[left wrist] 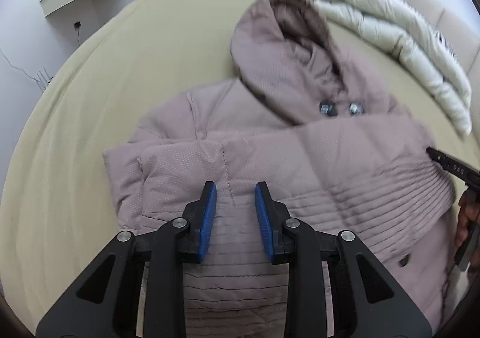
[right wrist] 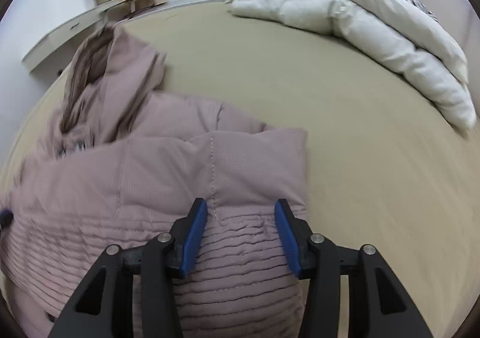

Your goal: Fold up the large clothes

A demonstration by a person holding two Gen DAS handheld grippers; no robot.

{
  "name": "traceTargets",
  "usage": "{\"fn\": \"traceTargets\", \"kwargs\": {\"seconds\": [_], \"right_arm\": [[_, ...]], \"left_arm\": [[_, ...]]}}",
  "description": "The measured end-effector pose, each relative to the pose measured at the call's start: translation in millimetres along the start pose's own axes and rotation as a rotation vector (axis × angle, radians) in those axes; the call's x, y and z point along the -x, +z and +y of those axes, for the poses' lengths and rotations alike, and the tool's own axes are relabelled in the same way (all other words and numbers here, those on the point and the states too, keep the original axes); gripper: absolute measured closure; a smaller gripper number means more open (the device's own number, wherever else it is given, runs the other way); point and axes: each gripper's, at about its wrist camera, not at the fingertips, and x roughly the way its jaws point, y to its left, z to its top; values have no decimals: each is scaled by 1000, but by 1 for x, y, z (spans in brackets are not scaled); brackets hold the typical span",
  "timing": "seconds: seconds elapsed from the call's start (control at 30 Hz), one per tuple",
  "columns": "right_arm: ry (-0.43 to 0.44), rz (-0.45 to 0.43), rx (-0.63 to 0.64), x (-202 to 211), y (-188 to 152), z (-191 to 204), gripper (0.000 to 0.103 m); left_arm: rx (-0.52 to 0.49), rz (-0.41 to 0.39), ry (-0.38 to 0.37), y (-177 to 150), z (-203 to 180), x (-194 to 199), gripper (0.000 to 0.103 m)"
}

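Left gripper [left wrist: 235,203]: fingers spread above the mauve jacket [left wrist: 270,164].
Right gripper [right wrist: 241,219]: spread likewise.
Left view only: two hood toggles [left wrist: 328,108].

In my right wrist view, bare bed sheet [right wrist: 375,176] fills the middle and right of the frame, open for passing. A folded white duvet [right wrist: 360,22] blocks the upper right. The mauve padded coat [right wrist: 150,182] covers the lower left, beneath my spread fingers.
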Motion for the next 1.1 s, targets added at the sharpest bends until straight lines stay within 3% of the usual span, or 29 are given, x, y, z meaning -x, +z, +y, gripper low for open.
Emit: {"fn": "traceTargets", "kwargs": {"seconds": [0.07, 0.1, 0.2, 0.27, 0.33, 0.4, 0.43, 0.47, 0.53, 0.67, 0.8, 0.9, 0.93, 1.0, 1.03, 1.1], "right_arm": [[15, -77, -6, 18, 4, 1, 49], [4, -96, -1, 20, 2, 1, 41], [12, -15, -10, -21, -21, -9, 18], [151, 9, -159, -29, -23, -38, 15], [169, 12, -227, -14, -16, -49, 18], [184, -97, -265, 14, -8, -54, 20], [197, -148, -256, 26, -2, -53, 20], [207, -189, -238, 36, 6, -51, 20], [230, -227, -210, 47, 21, -48, 20], [279, -214, -145, 46, 45, -37, 19], [293, -223, -92, 42, 49, -21, 10], [300, -220, -38, 36, 54, -8, 9], [299, -213, -17, 32, 57, -2, 9], [302, -201, 25, 25, 65, 9, 9], [299, -198, 48, 21, 71, 16, 9], [294, -197, 98, 14, 84, 31, 9]], "left_arm": [[20, -38, 2, 1, 7, 2, 76], [21, -16, 2, -3, 9, -8, 76], [10, -14, 8, -6, 11, -1, 76], [11, -60, -5, 6, 6, 18, 76], [0, -132, 6, 27, -1, 32, 76], [6, -145, -2, 52, -8, 31, 67], [8, -130, -12, 69, -14, 21, 38], [10, -127, -8, 85, -20, 11, 23], [1, -122, 2, 115, -34, -13, 23], [44, 1, -7, 170, -52, -81, 23], [14, 6, 95, 208, -70, -130, 23], [-44, 42, 197, 224, -76, -175, 23], [-24, 55, 197, 226, -71, -184, 23], [44, 49, 158, 228, -60, -192, 47], [65, 59, 138, 229, -55, -195, 67], [116, 32, 85, 227, -46, -187, 78]]}}
